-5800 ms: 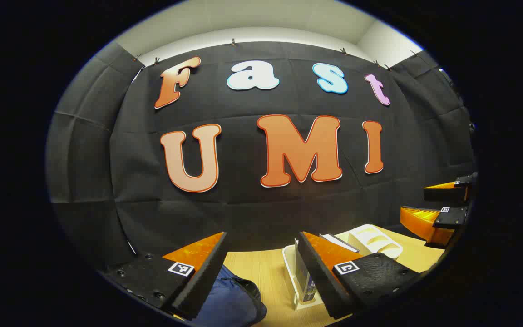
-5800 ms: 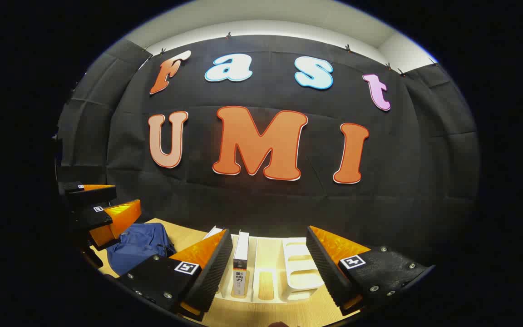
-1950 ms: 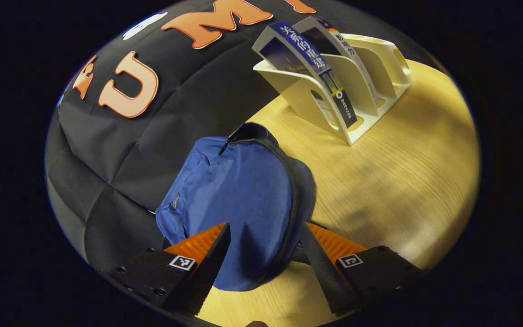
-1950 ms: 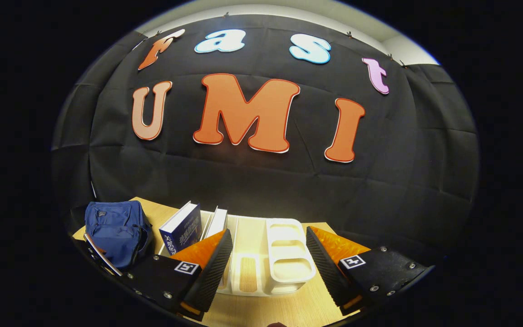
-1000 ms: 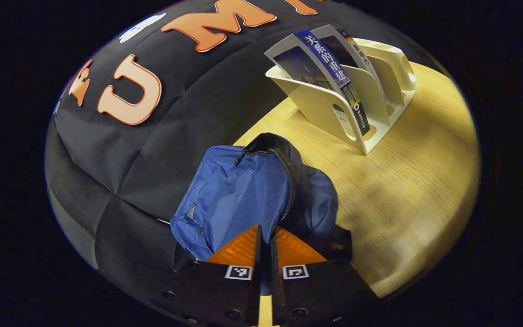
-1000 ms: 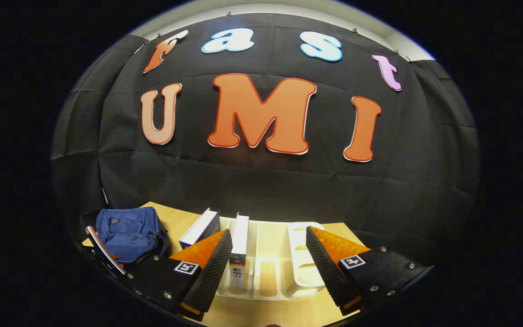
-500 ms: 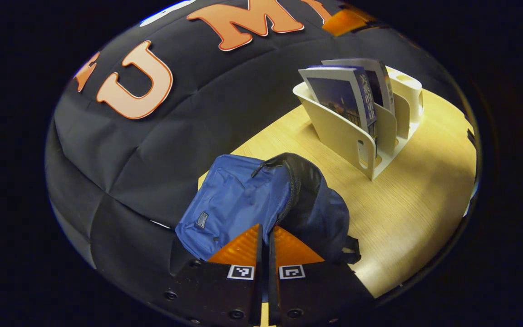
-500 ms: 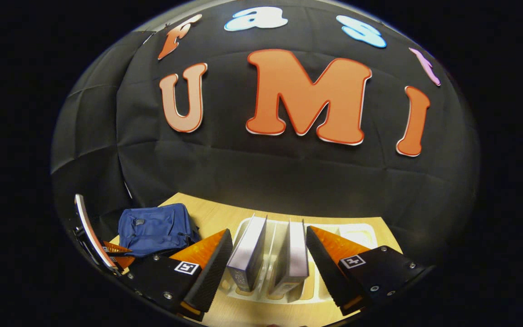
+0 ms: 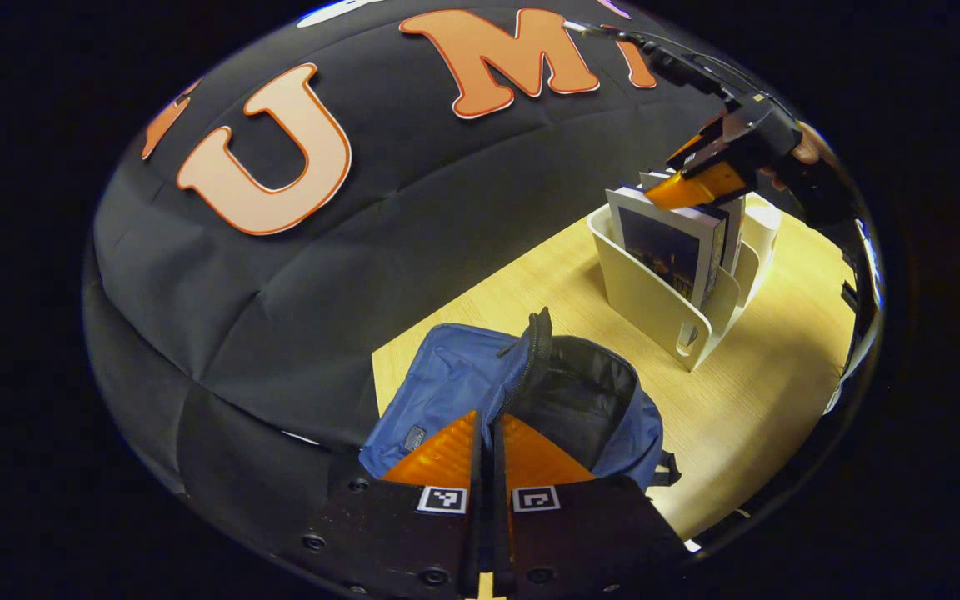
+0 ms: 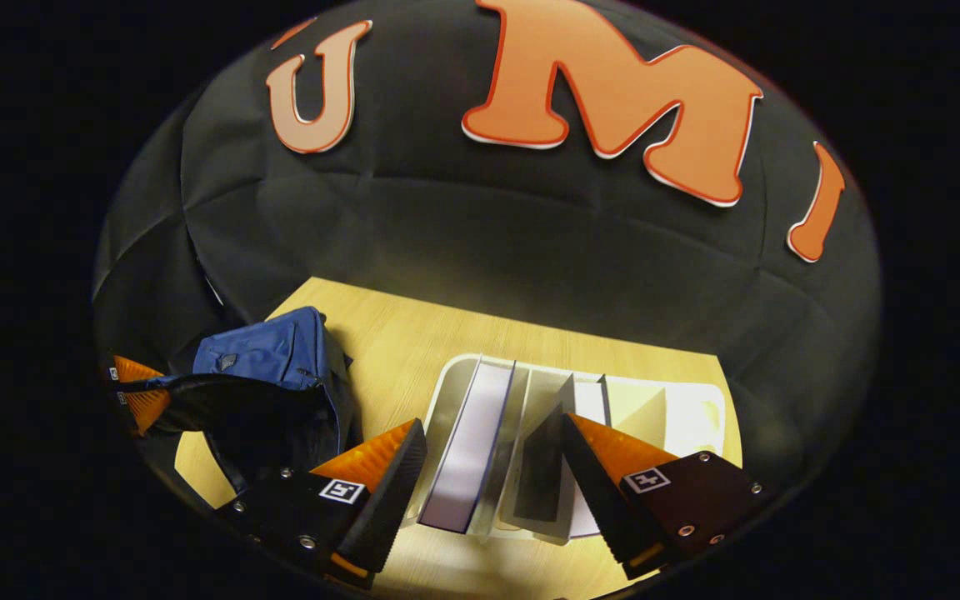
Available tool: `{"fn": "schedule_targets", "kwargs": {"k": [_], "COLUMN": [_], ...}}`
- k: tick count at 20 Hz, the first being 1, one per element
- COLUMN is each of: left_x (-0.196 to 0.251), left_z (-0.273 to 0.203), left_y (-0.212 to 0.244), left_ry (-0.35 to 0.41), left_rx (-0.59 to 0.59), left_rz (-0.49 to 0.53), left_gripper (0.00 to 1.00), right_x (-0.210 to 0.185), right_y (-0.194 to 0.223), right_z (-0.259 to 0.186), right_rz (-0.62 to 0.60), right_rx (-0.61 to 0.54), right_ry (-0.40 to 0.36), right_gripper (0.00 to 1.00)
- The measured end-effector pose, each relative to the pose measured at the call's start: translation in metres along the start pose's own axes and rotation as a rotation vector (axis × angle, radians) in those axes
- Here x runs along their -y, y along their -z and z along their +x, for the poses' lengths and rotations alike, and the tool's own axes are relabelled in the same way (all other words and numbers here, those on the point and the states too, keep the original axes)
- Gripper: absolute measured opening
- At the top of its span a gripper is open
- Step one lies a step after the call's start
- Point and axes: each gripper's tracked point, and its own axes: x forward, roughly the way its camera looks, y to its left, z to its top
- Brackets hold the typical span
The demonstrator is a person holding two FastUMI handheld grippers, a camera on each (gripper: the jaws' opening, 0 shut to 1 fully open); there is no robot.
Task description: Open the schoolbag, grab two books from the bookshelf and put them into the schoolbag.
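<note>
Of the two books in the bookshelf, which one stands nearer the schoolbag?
The blue-covered book, in the end slot facing the schoolbag; the other book stands behind it.

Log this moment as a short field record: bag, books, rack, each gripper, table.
schoolbag: blue schoolbag on the table, top pulled open, dark inside showing
left gripper: left gripper shut on the schoolbag's opening edge, holding it up
bookshelf: white bookshelf to the right of the schoolbag in the left gripper view
books: two books standing in adjacent slots, neither lifted out
right gripper: right gripper open, above the bookshelf, fingers either side of the books
table: wooden table
</note>
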Motion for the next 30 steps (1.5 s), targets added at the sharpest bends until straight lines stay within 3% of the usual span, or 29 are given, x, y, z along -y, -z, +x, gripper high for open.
{"fn": "schedule_targets", "kwargs": {"k": [3,7,9,10,11,14,19,30], "left_x": [-0.009,-0.009,-0.007,-0.007,-0.008,-0.008,-0.007,-0.010], "left_z": [0.003,0.009,0.009,0.011,0.012,0.015,0.013,0.005], "left_y": [-0.001,-0.003,0.000,0.002,0.004,0.006,0.008,-0.005], "left_ry": [0.035,0.069,0.078,0.080,0.081,0.088,0.092,0.082], "left_rx": [-0.016,-0.012,-0.011,-0.009,-0.009,-0.009,-0.006,-0.031], "left_rz": [0.075,0.091,0.079,0.072,0.065,0.051,0.039,0.036], "left_gripper": [0.06,0.06,0.06,0.06,0.06,0.06,0.06,0.06], "right_x": [-0.013,-0.020,-0.015,-0.015,-0.016,-0.019,-0.012,0.031], "right_y": [0.011,0.016,0.026,0.031,0.030,0.032,0.025,-0.019], "right_z": [0.012,0.026,0.034,0.036,0.034,0.035,0.018,-0.081], "right_rz": [0.006,0.026,0.034,0.045,0.070,0.114,0.153,0.235], "right_rx": [-0.127,-0.262,-0.349,-0.393,-0.425,-0.498,-0.490,-0.287], "right_ry": [-0.020,-0.032,-0.008,0.000,0.004,-0.001,-0.049,-0.107], "right_gripper": [0.90,0.77,0.64,0.42,0.45,0.35,0.27,0.26]}}
